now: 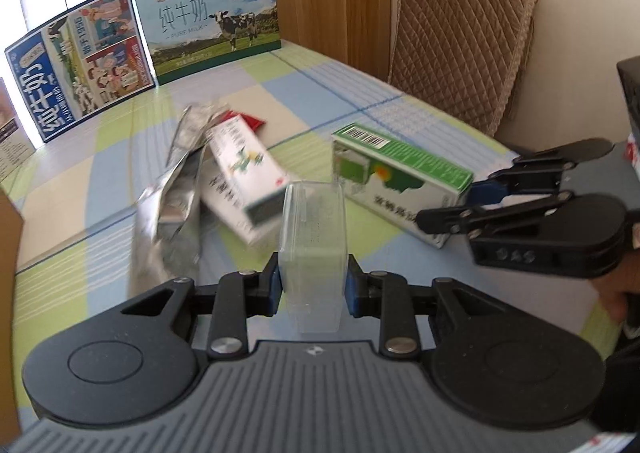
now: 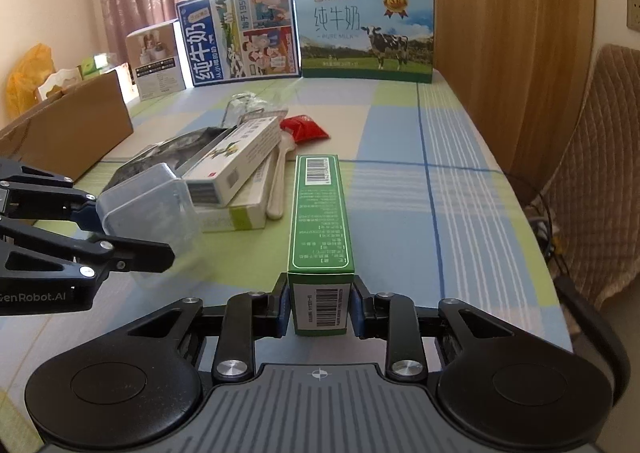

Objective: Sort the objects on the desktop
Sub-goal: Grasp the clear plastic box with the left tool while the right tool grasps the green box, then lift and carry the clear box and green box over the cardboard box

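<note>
My left gripper (image 1: pixel 312 289) is shut on a clear plastic box (image 1: pixel 312 245), its blue pads pressing both sides and holding it upright above the checked tablecloth (image 1: pixel 360 93). The right wrist view shows that same clear box (image 2: pixel 148 205) at the left, held in the left gripper (image 2: pixel 128 233). My right gripper (image 2: pixel 320 309) is shut on the near end of a long green medicine box (image 2: pixel 320 221), which points away along the table. From the left wrist view the green box (image 1: pixel 400 177) lies at the right with the right gripper (image 1: pixel 452 205) on its end.
A white medicine box (image 2: pixel 236 161), a silver foil pouch (image 1: pixel 172 209), a red sachet (image 2: pixel 304 128) and a white spoon (image 2: pixel 278 181) lie piled mid-table. Two milk cartons (image 2: pixel 366 33) stand at the far edge, a cardboard box (image 2: pixel 68 125) at the left, a padded chair (image 1: pixel 460 41) at the right.
</note>
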Available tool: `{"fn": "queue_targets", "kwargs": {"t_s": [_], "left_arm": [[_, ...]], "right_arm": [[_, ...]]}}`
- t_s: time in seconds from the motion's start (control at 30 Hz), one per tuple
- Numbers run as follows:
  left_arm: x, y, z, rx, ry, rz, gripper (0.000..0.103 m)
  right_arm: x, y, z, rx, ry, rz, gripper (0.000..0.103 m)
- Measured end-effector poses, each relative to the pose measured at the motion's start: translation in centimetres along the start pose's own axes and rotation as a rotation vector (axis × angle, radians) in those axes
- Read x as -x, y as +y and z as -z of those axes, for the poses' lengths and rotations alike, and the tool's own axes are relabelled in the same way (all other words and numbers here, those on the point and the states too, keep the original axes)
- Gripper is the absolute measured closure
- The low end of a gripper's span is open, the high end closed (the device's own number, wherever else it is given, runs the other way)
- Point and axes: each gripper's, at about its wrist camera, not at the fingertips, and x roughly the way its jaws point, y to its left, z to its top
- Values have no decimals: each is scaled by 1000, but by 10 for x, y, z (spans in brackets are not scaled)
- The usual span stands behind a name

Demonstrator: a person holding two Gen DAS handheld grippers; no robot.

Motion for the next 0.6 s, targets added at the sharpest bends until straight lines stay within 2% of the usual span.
{"fn": "queue_targets", "kwargs": {"t_s": [0.1, 0.3, 0.4, 0.47, 0.6], "left_arm": [[15, 4, 15, 23, 16, -9, 78], [37, 7, 34, 50, 24, -24, 78], [38, 8, 37, 55, 29, -31, 77], [36, 8, 38, 65, 29, -33, 77], [31, 7, 43, 76, 26, -33, 77]], "right_arm": [[15, 13, 9, -27, 12, -3, 77], [32, 34, 24, -57, 20, 54, 76], [35, 40, 26, -28, 6, 81, 65], [36, 40, 27, -29, -5, 92, 52], [35, 35, 24, -62, -4, 94, 50]]}}
